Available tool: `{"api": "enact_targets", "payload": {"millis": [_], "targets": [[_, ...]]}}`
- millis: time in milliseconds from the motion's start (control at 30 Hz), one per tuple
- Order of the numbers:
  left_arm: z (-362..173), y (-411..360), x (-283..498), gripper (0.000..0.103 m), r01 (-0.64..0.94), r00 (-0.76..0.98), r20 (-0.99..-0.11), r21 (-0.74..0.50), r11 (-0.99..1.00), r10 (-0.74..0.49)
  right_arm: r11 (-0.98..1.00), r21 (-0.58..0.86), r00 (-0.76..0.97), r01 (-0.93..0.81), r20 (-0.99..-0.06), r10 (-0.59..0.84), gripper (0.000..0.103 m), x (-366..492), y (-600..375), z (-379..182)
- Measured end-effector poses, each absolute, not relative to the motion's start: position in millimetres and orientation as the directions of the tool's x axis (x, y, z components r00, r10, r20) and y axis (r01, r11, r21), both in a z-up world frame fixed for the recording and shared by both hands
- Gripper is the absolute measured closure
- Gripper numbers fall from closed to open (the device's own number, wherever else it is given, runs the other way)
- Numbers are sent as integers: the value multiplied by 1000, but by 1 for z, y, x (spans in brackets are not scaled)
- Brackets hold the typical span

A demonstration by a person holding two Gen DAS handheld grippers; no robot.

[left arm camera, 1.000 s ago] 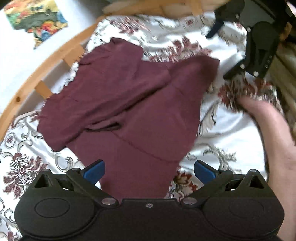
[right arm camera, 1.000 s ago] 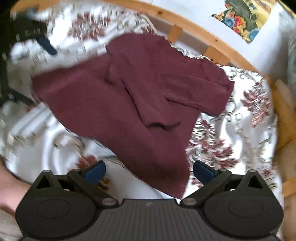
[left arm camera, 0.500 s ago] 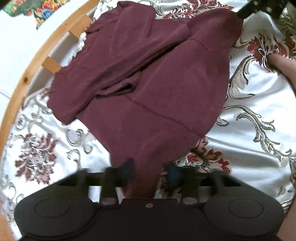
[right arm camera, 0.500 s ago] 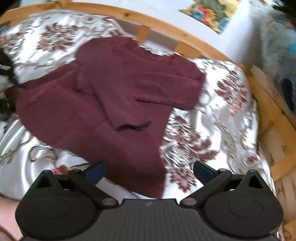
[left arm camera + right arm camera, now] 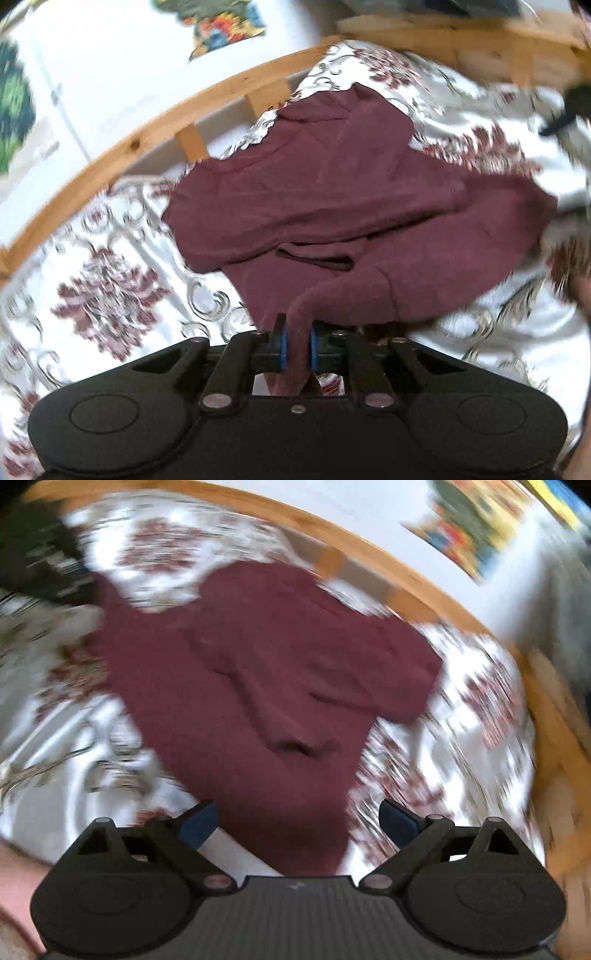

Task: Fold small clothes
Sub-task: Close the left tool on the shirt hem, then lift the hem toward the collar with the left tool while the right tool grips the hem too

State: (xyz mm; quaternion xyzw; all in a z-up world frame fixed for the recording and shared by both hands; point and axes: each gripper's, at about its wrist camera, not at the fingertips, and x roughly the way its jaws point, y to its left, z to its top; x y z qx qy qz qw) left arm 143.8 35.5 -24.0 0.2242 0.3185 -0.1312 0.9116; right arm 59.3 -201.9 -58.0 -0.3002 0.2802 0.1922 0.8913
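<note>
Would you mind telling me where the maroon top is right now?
The maroon top lies spread on the floral bedspread near the wooden rail; its near corner is pinched in the left gripper.

maroon long-sleeve top (image 5: pixel 332 206) lying rumpled on the floral bedspread (image 5: pixel 107 295), 1 sleeve folded across its front, near hem bunched up

The garment (image 5: pixel 332 206) lies spread on the bedspread (image 5: pixel 103 295) before the wooden bed rail (image 5: pixel 147 140), its near corner pinched between the left gripper (image 5: pixel 295 347) fingers, while the right gripper (image 5: pixel 297 825) hangs spread-fingered over the opposite near corner.
</note>
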Motion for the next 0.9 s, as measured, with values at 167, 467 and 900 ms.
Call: {"api": "enact_targets", "payload": {"millis": [167,467,900], "targets": [[-24,49,153,92,358,725,-673,190,914,-144,581,-605,806,-545,-568,165,6,46,-150,-83],[-19,57,148,92,343,747,-641,141,929,-178,540,-740,872,-402,-489,-19,33,70,-113,-122],[-5,62,138,93,281,788,-600,155,947,-135,676,-698,893,-236,-431,-133,96,74,-180,-72]]}}
